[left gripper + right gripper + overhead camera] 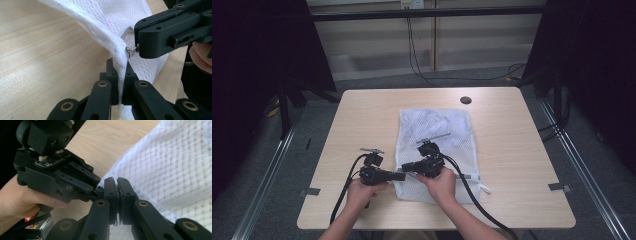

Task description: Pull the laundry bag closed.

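Pale wood covers the bench [362, 125], and dark curtains hang at both sides of the room with a grey floor around it. On the bench lies a white mesh bag [434, 135], flat and near the middle, reaching down to the near edge. Something long and thin shows through the net inside the bag, but I cannot tell what it is. No words can be read anywhere. A small dark round spot [465, 100] sits on the bench past the bag. The left hand-held gripper [401, 175] is at the bag's left edge, and in the left gripper view its jaws are squeezed tight on a fold of the white mesh bag [110, 30], which is lifted up off the wood. The right hand-held gripper [408, 169] is just beside it, tip to tip. In the left gripper view the right hand-held gripper [139, 50] is pinching the little metal zipper pull [131, 51] at the bag's edge. In the right gripper view its jaws are pressed almost together, right beside the left hand-held gripper [98, 191] and the net.
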Demonstrator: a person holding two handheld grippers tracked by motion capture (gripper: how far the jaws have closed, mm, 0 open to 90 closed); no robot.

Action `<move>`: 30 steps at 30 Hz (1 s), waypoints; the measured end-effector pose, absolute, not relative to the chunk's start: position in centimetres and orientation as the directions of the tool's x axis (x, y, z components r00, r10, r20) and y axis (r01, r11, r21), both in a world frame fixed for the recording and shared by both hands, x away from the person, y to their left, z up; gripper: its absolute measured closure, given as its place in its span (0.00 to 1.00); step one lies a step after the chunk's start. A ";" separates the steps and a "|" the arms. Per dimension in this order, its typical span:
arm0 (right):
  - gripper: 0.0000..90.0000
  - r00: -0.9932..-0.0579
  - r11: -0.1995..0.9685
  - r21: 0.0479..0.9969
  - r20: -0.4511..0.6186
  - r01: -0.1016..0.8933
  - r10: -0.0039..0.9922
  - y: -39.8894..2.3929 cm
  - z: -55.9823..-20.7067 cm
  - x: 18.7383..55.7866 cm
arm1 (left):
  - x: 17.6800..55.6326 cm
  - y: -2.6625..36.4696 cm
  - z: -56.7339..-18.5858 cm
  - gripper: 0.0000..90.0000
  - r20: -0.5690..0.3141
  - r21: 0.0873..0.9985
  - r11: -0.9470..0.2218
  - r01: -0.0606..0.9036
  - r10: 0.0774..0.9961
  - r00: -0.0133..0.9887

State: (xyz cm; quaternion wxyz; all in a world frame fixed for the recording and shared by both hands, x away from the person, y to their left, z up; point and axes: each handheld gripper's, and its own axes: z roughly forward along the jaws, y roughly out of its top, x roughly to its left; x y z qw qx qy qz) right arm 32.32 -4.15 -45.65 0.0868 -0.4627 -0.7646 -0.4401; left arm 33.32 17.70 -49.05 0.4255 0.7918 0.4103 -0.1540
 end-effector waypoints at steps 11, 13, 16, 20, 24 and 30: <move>0.97 -0.563 0.197 0.592 0.533 0.781 0.631 -4.4 -45.8 32.3 | 33.2 17.4 -49.0 0.98 -0.592 0.542 -0.304 0.783 0.524 0.613; 0.97 -0.566 0.198 0.594 0.534 0.780 0.628 -4.5 -45.8 32.3 | 33.1 17.4 -49.0 0.98 -0.589 0.543 -0.301 0.784 0.529 0.611; 0.97 -0.561 0.196 0.592 0.530 0.782 0.636 -4.9 -45.8 32.3 | 33.3 17.6 -48.9 0.98 -0.597 0.542 -0.299 0.786 0.521 0.610; 0.97 -0.556 0.190 0.589 0.537 0.785 0.635 -5.2 -45.9 32.2 | 33.2 17.5 -48.9 0.98 -0.593 0.540 -0.311 0.782 0.519 0.616; 0.97 -0.557 0.184 0.592 0.544 0.785 0.627 -5.3 -46.0 32.3 | 33.2 17.6 -48.7 0.98 -0.593 0.542 -0.306 0.783 0.520 0.614; 0.97 -0.563 0.191 0.593 0.542 0.782 0.624 -5.3 -45.9 32.2 | 33.2 17.5 -48.6 0.98 -0.587 0.541 -0.316 0.779 0.521 0.619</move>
